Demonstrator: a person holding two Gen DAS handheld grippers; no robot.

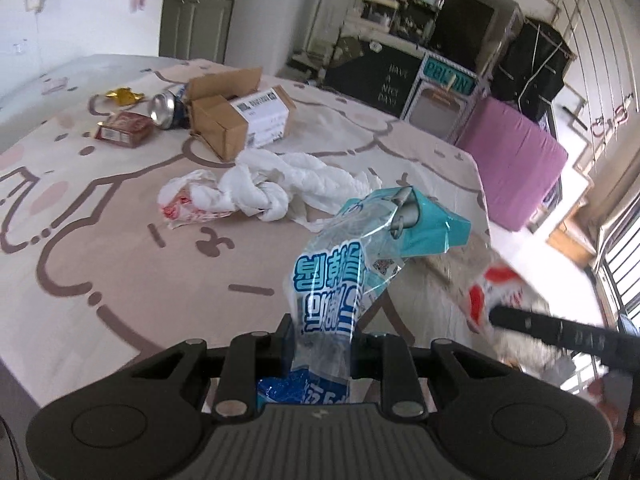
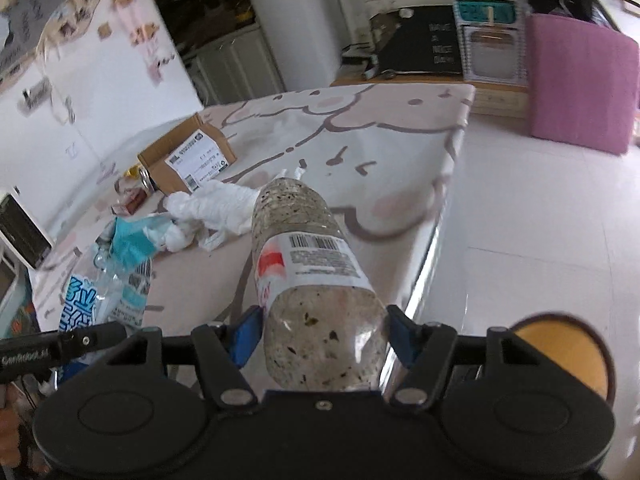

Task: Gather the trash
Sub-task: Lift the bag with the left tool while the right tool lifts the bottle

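Mid-carry step, by the look of it — both hands loaded, trash lifted clear of the bed (image 1: pixel 120 264). Left gripper (image 1: pixel 320 344) pinched narrow on a clear plastic wrapper (image 1: pixel 340 276) w/ blue print, teal end flopping up toward 1 o'clock, nothing of it touching the sheet. Right gripper (image 2: pixel 320 336) clamped wide round a plastic bottle (image 2: pixel 312 276), blue pads against both sides of its body, white barcode label mid-way, far end pointing to 12 o'clock over the bed's edge; speckled inside, contents not clear. Same bottle blurred at 3 o'clock in the left view. No bin or bag seen in either view, so drop-off spot unknown. Still lying on the sheet: crumpled white tissue (image 1: pixel 280 184) at centre, white plastic bag (image 1: pixel 184 200) w/ red print touching its left end, cardboard box (image 1: pixel 240 116) at 11 o'clock, can (image 1: pixel 166 110) just beside the box, small red box (image 1: pixel 124 132) and gold foil wrapper (image 1: pixel 122 95) further toward 10 o'clock. Next move prob. calls for finding the bin, holding both grips firm on the way — wrapper thin and slippery, bottle round — then back for the tissue and bag first, being nearest.
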